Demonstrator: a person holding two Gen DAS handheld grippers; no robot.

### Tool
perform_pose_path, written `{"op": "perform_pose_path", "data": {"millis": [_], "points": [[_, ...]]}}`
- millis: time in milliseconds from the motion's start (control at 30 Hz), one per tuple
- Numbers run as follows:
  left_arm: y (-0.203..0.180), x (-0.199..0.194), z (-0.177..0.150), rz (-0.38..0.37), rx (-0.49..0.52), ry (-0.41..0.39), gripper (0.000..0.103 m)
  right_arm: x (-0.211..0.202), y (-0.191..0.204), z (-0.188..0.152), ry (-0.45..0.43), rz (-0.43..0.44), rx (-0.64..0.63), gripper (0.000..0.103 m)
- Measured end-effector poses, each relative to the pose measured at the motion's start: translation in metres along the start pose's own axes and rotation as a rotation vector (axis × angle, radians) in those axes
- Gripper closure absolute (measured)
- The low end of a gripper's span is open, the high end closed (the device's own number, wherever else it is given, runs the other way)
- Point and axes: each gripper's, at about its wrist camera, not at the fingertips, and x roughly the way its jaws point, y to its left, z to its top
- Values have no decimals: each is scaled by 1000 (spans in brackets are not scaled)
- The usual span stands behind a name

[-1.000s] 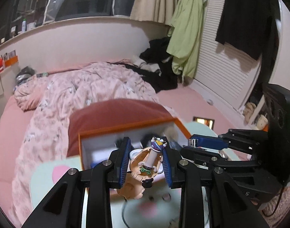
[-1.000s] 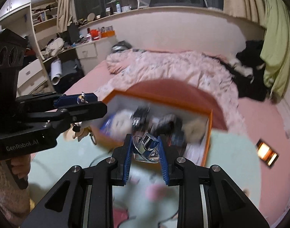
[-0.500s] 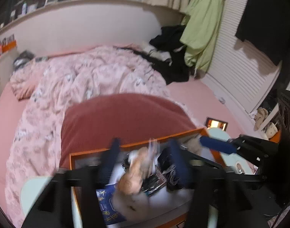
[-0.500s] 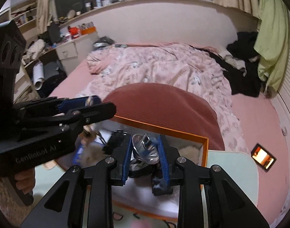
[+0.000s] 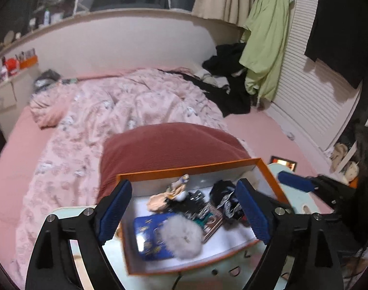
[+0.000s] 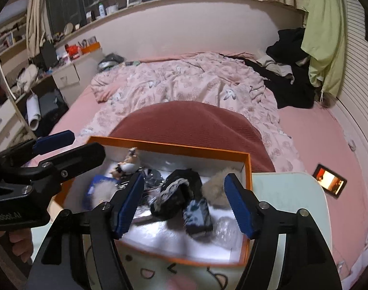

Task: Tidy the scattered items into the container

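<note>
- Left gripper (image 5: 184, 213) — jaws opening, nothing pinched; hangs over the left half of the orange box (image 5: 191, 168).
- Figurine (image 5: 176, 189) lies inside, near the box's far wall.
- Right gripper (image 6: 184, 201) — jaws opening, empty, over the box's right half; the shiny item (image 6: 153, 177) probably lies beneath, blurred.

The orange box (image 6: 247, 169) is presenting smooth matt cardboard walls with a white paper-like lining. The pompom (image 5: 181, 236) is showing soft grey fur. The blue pouch (image 5: 147, 236) is reflecting light off a glossy printed surface. The cushion (image 6: 191, 123) is displaying ribbed, matt cloth, and the quilt (image 6: 188, 84) is lying as printed, creased fabric.
</note>
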Motion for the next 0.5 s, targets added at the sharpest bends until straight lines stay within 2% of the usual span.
{"op": "perform_pose_path", "data": {"millis": [67,200,267,367,500], "points": [[-1,-10,-8,6,-5,-13,14,-10,2,-3,-18,11,-3,34],[-2,-34,-34,-40,-33,-29,14,-33,7,-21,-61,8,-30,34],[-5,-44,-49,-37,-58,-30,10,-43,6,-32,-74,12,-24,34],[-15,-40,-76,-39,-45,29,9,-49,5,-49,-56,4,-19,33],[-20,-13,-106,39,-57,130,9,-40,4,-78,-4,-48,-16,33]]}}
